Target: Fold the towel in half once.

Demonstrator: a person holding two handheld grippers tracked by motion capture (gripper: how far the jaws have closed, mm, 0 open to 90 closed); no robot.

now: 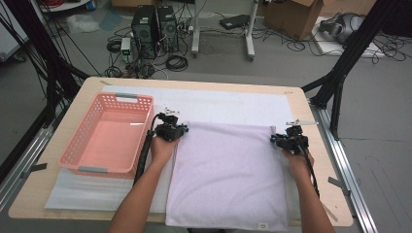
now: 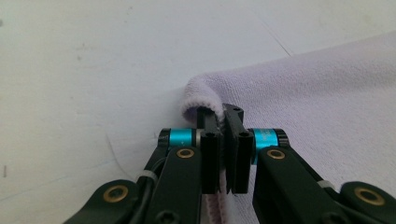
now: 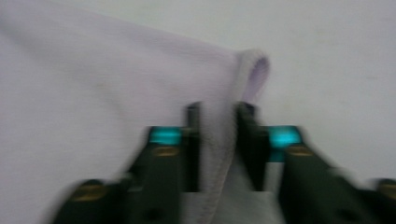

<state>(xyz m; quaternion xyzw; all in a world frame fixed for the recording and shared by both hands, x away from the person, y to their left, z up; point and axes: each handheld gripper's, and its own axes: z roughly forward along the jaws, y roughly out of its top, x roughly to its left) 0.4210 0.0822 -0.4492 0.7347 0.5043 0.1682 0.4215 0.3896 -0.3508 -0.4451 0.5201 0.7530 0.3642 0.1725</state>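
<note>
We find a pale lilac towel (image 1: 228,174) lying flat on the desk (image 1: 311,160), its near edge at the person's side and its far edge running left to right between the two grippers. The left gripper (image 1: 171,130) sits at the far left corner; in the left gripper view its fingers (image 2: 210,154) are pressed together on the towel's hemmed edge, with the corner curling up just ahead of them. The right gripper (image 1: 290,141) sits at the far right corner; the right gripper view is blurred, but the hem runs between the fingers (image 3: 194,149) and we judge them pinching it. A pink basket (image 1: 109,133) stands to the left, just beside the towel. The cloth extends from both grips toward the person, so we judge a fold would carry the far edge toward the near one, both hands equally placed.
</note>
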